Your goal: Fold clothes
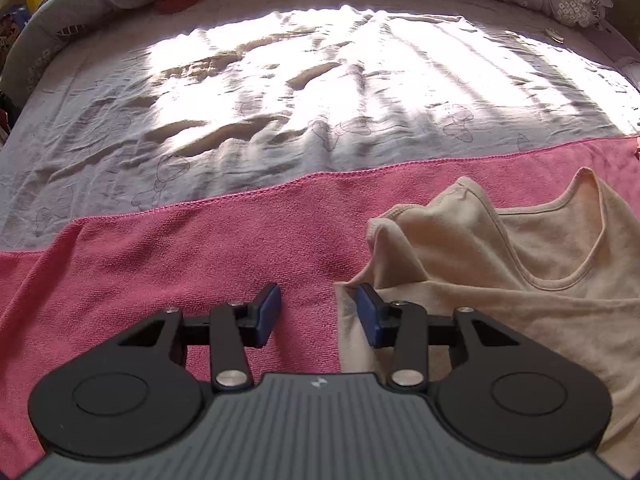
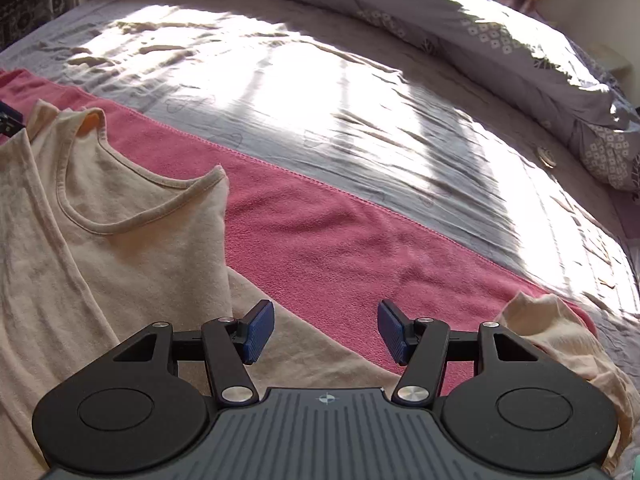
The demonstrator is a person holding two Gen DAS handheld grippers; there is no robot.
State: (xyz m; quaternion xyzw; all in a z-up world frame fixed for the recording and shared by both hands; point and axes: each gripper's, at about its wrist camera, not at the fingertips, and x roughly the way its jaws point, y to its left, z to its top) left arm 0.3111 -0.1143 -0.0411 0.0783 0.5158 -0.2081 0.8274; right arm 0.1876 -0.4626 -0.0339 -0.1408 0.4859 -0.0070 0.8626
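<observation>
The left tongs (image 1: 318,312) stand apart with nothing between the blue pads (image 1: 267,314); bare pink towel (image 1: 160,280) shows in the gap. The right-hand pad of this pair sits right at the left edge of the beige tank top (image 1: 500,280), and whether it touches the cloth cannot be told. The top lies rumpled on the towel to the right of these tongs, its neckline and shoulder straps bunched up ahead and to the right.

The right tongs (image 2: 326,330) are also apart and grip nothing. Between their pads (image 2: 260,332) lie a flat part of the tank top (image 2: 120,248) nearest the tongs and pink towel (image 2: 320,240) just beyond it. The body of the top, with its scooped neckline, spreads to the left of these tongs, and another crumpled beige fold (image 2: 560,332) rises just to the right of them. At the far left edge of this view a small dark and blue part shows beside the shoulder strap, too little to name.

Ahead of both pairs, past the far hem of the towel, stretches the wrinkled bed sheet (image 1: 320,80) in strong sunlight, with a grey patterned quilt (image 2: 500,40) heaped along its far side
</observation>
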